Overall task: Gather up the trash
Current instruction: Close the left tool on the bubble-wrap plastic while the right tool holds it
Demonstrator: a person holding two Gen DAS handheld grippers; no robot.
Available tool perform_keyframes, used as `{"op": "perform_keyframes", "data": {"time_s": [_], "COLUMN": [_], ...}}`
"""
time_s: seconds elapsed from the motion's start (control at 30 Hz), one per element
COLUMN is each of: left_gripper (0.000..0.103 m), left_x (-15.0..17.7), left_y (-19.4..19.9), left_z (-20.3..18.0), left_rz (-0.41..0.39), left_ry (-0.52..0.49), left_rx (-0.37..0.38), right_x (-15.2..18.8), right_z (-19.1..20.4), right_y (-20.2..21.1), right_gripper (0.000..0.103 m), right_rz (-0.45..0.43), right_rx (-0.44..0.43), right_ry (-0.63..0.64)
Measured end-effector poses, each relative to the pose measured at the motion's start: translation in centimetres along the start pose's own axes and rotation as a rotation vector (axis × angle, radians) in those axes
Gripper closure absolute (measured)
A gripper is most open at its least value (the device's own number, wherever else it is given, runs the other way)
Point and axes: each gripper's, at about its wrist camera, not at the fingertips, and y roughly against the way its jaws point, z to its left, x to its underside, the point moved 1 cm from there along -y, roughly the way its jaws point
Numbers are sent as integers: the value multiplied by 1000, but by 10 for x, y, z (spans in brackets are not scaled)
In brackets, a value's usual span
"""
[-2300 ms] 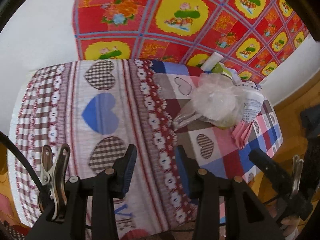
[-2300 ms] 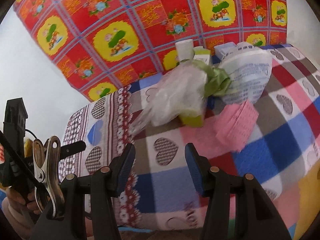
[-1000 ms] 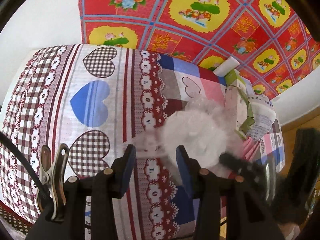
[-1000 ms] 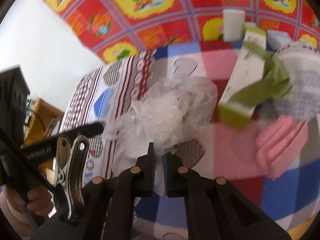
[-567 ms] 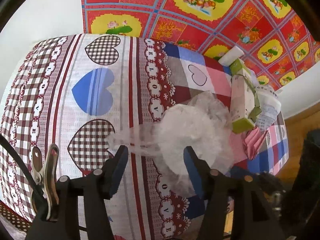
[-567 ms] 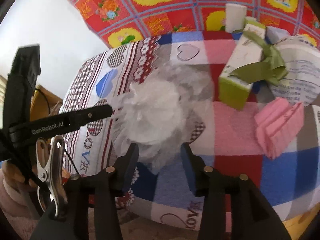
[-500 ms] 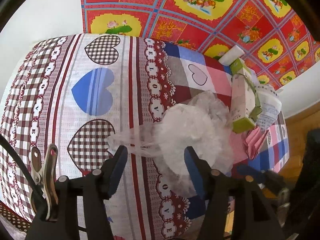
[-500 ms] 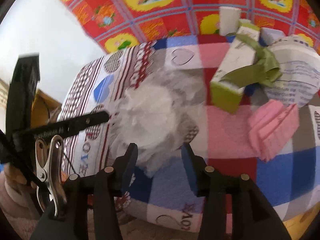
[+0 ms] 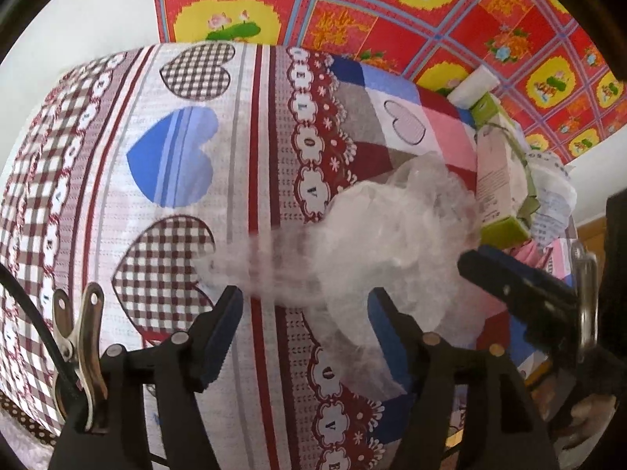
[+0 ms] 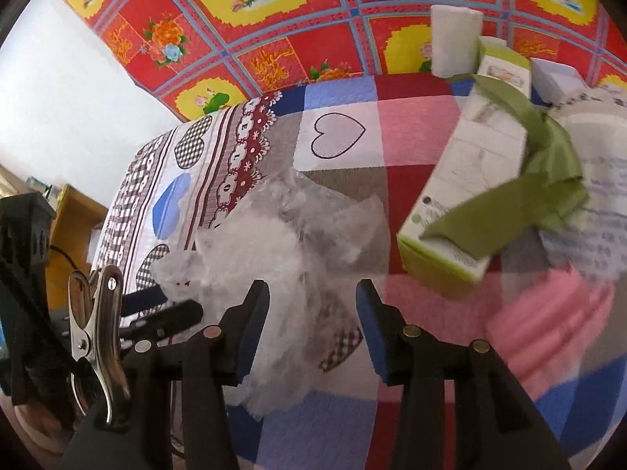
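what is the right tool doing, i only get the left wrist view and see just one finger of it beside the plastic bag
Observer: The right tool is open. The clear plastic bag lies partly between its fingers, which stand apart and are not clamped on it.
Operator: ok and whats behind the green carton, it blocks my view
Observer: A second white block stands behind the green carton, to the right of the white block you can already see.
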Motion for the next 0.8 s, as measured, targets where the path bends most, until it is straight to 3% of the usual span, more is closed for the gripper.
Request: {"op": "perform_keyframes", "data": {"time_s": [0.17,0.3,0.33,0.37,0.43,0.53,0.6,0.8], "left_gripper": [29,28,28,28,28,39,57,69], "left_x": [2,2,1,1,0,1,2,8], "left_y": [-6,-8,-9,-9,-10,-9,-9,-6], "left_z": [-4,-10,-11,-12,-13,-15,-16,-7], "left_rz": [-5,-20,-24,-28,-36,-48,-50,-46], "left_ry": [29,45,54,63,79,89,88,124], "left_rx": [20,-6,-10,-10,-5,10,26,35], "right_x": [-3,-2,-1,0,3,8,10,12], "right_z": [-6,-6,-6,-6,-2,4,8,20], "right_y": [-14,-16,-17,-18,-22,-25,-26,-22], "right_gripper": [56,56,60,70,77,85,86,88], "right_rz": [48,53,61,73,89,102,105,100], "right_rx": [-49,-107,-132,-158,-198,-229,-234,-247], "right_ry": [16,36,36,36,47,79,90,123]}}
